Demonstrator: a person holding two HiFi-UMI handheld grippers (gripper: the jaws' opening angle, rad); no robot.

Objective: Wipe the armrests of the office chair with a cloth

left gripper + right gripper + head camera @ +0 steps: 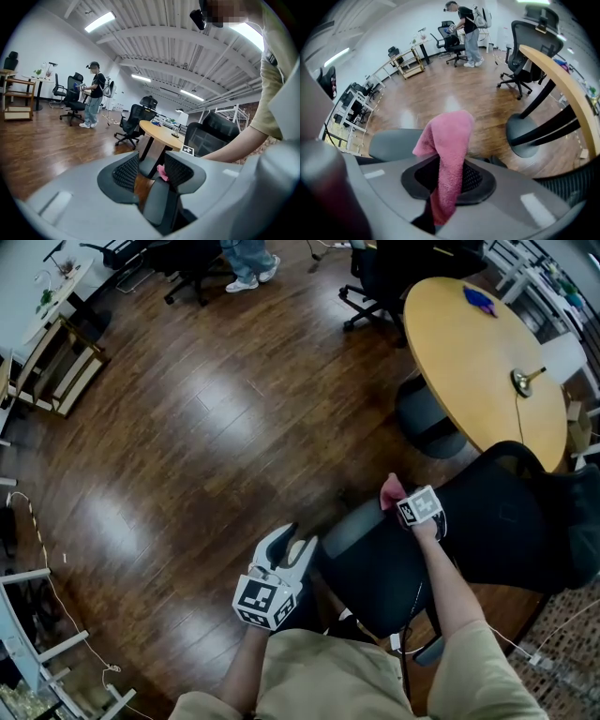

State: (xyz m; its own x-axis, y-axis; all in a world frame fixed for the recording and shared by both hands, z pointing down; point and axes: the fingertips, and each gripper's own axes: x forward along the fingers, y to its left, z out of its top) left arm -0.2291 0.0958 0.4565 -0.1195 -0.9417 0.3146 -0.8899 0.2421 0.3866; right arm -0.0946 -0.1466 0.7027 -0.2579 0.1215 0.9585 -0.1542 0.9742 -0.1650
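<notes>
A black office chair stands in front of me, with a grey armrest on its left side. My right gripper hovers at the far end of that armrest, shut on a pink cloth. In the right gripper view the cloth hangs out of the jaws, over the armrest. My left gripper is open, just left of the armrest's near end. In the left gripper view the armrest lies between the spread jaws, with the cloth beyond.
A round wooden table on a dark pedestal base stands behind the chair. More office chairs and a person are at the back. A wooden shelf stands far left. Cables trail on the wood floor.
</notes>
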